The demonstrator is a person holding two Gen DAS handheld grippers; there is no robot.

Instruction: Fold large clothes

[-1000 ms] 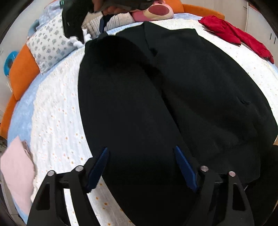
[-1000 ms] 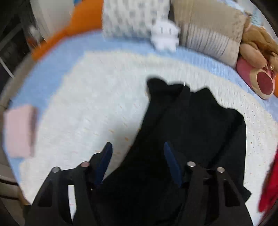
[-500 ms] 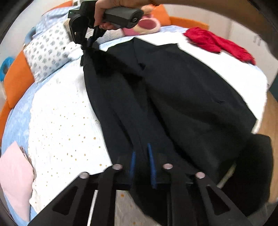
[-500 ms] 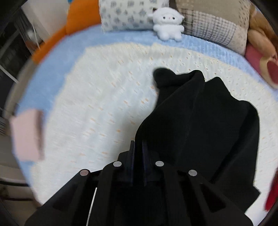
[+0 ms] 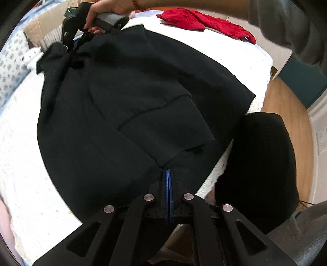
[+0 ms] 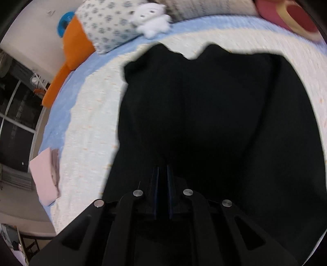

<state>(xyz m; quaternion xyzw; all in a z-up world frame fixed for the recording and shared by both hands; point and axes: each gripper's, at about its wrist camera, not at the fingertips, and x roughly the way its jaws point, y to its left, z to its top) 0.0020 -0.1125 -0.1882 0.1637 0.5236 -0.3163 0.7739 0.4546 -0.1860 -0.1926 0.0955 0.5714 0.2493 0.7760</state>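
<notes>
A large black garment [image 5: 126, 92] lies spread on the white dotted blanket [image 5: 20, 143] of a bed. My left gripper [image 5: 167, 174] is shut at the near hem, its blue pads pressed together on the cloth edge. At the far left of the left wrist view, a hand [image 5: 106, 8] holds my right gripper [image 5: 70, 50], which pinches a bunched far corner of the garment. In the right wrist view, the right gripper [image 6: 162, 169] has black cloth [image 6: 214, 112] between its pads. Its jaws are opening slightly, with the cloth still held.
A red garment [image 5: 204, 20] lies at the bed's far right. A black chair cushion [image 5: 259, 163] stands beside the bed on the wooden floor [image 5: 286, 98]. A patterned pillow [image 6: 108, 26], a white plush toy [image 6: 153, 22] and a folded pink cloth [image 6: 44, 176] sit along the bed's edges.
Both grippers went from open to shut on the black garment. They then carried its left side to the right, so that side now lies over the rest.
</notes>
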